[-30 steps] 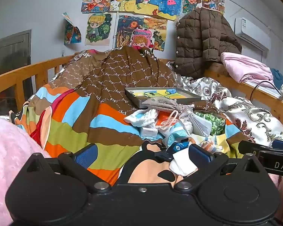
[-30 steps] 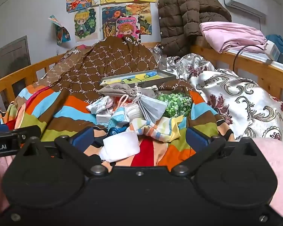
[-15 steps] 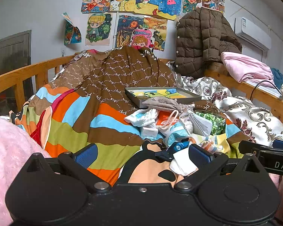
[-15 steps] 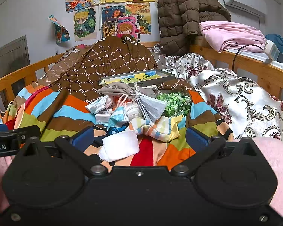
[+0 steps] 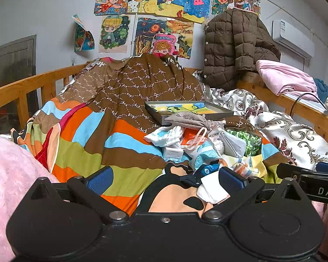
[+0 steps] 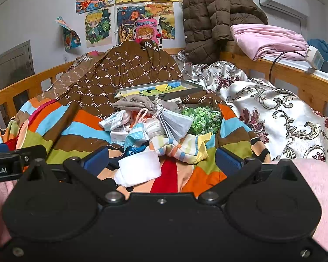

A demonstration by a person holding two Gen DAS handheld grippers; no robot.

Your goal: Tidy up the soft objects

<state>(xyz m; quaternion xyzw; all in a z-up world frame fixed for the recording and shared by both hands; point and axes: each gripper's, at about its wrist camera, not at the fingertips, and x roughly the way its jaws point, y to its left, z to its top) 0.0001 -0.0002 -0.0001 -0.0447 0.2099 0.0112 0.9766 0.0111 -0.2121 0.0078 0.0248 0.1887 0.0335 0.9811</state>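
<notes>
On a striped blanket [image 6: 76, 128], a pile of soft objects [image 6: 155, 122] lies before a tray [image 6: 164, 89]. The left gripper [image 5: 165, 178] and right gripper [image 6: 161, 159] hover spread wide, empty, a white cloth [image 6: 140, 168] between the right's fingers.

L claw [image 5: 165, 178] low over bed, blue pads wide apart, nothing between them but bedding. R claw [image 5: 306, 174] edges in at frame right, black bar w/ part of white lettering; state not readable. Striped blanket [image 5: 87, 144] covers bed; brown PF-print quilt [image 5: 142, 83] heaped behind it. Gray tray [image 5: 164, 114] w/ colourful picture inside sits on quilt. In front of tray: pile of soft bits, i.e. gray drawstring pouch [image 5: 185, 118], white-blue sock [image 5: 166, 135], green leafy bundle [image 5: 250, 140], folded white cloth [image 5: 212, 188] nearest, just by R-side pad. Pink fluffy fabric [image 5: 8, 174] at left edge. Brown puffer jacket [image 5: 236, 48] hangs at wall; drawings [image 5: 164, 0] taped above. Wooden bed rail [image 5: 21, 87] at left.
</notes>
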